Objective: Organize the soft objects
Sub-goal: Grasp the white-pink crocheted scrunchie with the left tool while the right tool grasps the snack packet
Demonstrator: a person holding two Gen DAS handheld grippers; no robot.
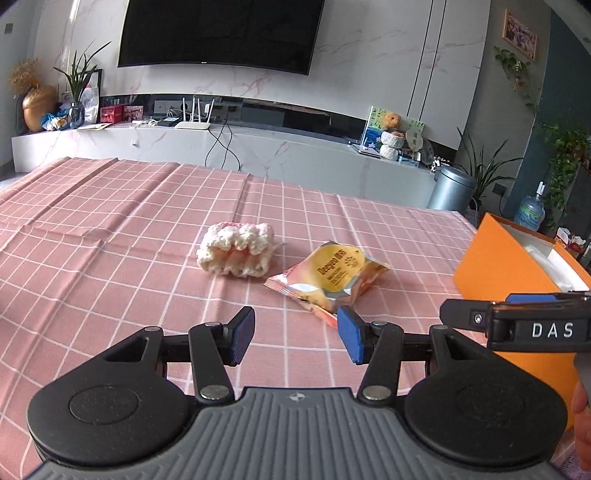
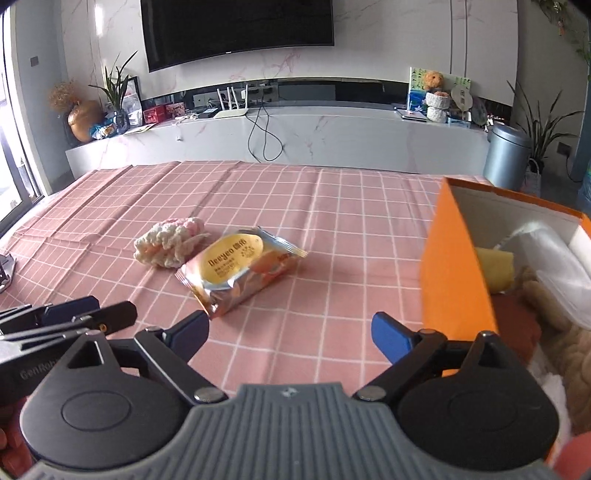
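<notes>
You face a wall-mounted television [image 1: 218, 33] above a marble console [image 1: 258, 147]. On the console's left end stands a gold vase [image 1: 37, 107]; a router [image 1: 192, 123] sits mid-console. A metal bin [image 1: 452, 188] stands beside the console's right end.

**Two low wrist views, side by side, facing the TV wall**

Both cameras sit low over the desk [image 1: 110, 229], looking forward along their own jaws toward the TV [image 1: 221, 33]. The left view stands further left, so the box [image 1: 498, 266] shows only at its right edge. The right view sits close beside the box [image 2: 454, 266] and looks into it. Both share the packet [image 1: 332, 277], the yarn [image 1: 236, 253] and the wall; each catches the other gripper at its edge.
</notes>
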